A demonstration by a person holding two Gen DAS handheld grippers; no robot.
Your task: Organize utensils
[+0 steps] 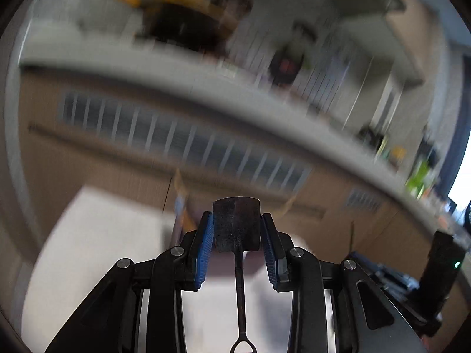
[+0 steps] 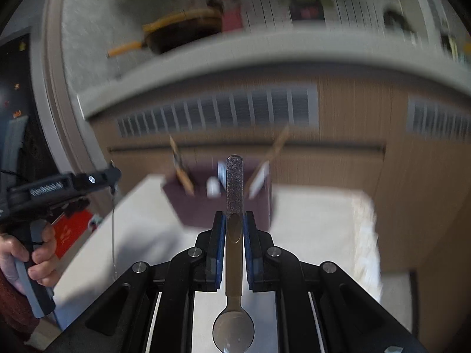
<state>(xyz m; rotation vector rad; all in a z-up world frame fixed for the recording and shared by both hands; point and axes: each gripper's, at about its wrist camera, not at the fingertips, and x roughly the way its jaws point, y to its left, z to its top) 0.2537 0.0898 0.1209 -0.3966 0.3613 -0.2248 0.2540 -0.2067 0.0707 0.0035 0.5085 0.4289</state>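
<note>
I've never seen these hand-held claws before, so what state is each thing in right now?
left gripper: shut on dark spatula
dark spatula: clamped by its blade, handle pointing back
right gripper: shut on spoon
spoon: clamped by its handle, bowl nearest camera
purple holder: upright on the table, utensils inside

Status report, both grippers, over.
Left gripper shut on small spatula. Right gripper shut on spoon, bowl toward camera. Utensil holder ahead on table; nothing blocking.

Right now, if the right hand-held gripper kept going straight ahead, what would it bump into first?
Probably the dark purple holder dead ahead: the spoon it grips would likely reach it first. Depth is unclear through the blur.
</note>
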